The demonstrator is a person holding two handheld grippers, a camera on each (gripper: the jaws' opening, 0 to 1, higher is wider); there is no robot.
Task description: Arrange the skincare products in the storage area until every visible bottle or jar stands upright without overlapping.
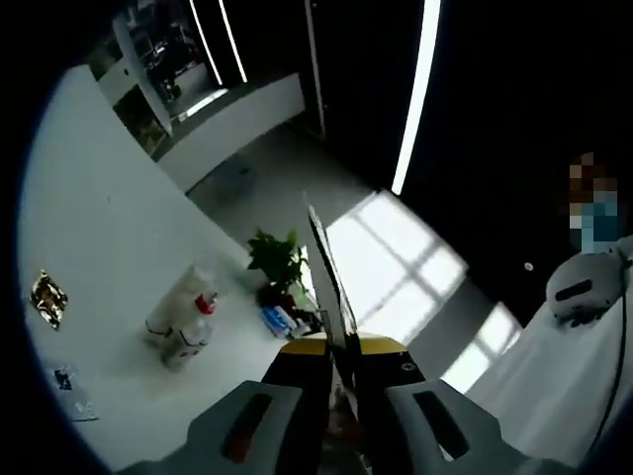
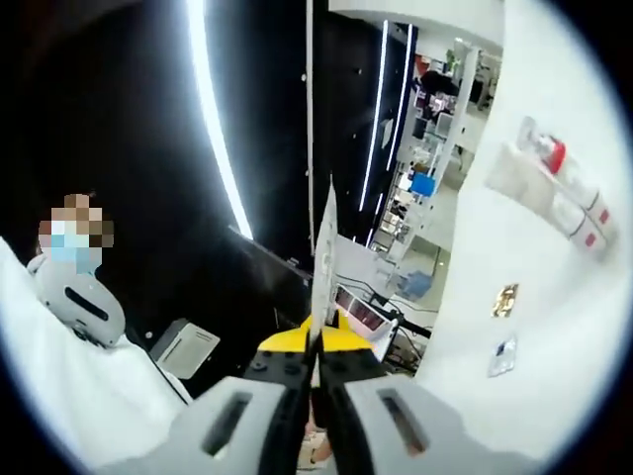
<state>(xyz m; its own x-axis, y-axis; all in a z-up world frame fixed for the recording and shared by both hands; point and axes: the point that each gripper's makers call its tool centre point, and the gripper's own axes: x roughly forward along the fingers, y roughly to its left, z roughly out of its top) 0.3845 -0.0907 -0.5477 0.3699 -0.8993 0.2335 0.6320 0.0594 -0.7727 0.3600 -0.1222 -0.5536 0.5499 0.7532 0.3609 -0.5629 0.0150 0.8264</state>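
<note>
Both hand-held grippers, left (image 1: 334, 297) and right (image 2: 322, 267), had jaws pressed together w/ nothing between, lifted well off the white tabletop (image 1: 109, 257). The white skincare bottles w/ red caps (image 1: 183, 317) stood clustered on it, near a small green potted plant (image 1: 275, 259); two flat sachets (image 1: 47, 297) lay apart. A person in white (image 2: 79, 366) stood beside.

— Any words or numbers you can make out?

— None. The white plastic bottles with red caps (image 1: 188, 317) near the far edge of the white table (image 1: 109, 247) carry labels too small to read.

— And the small printed card (image 1: 71, 388) by the table's near edge?

— Blurred; nothing legible there.
</note>
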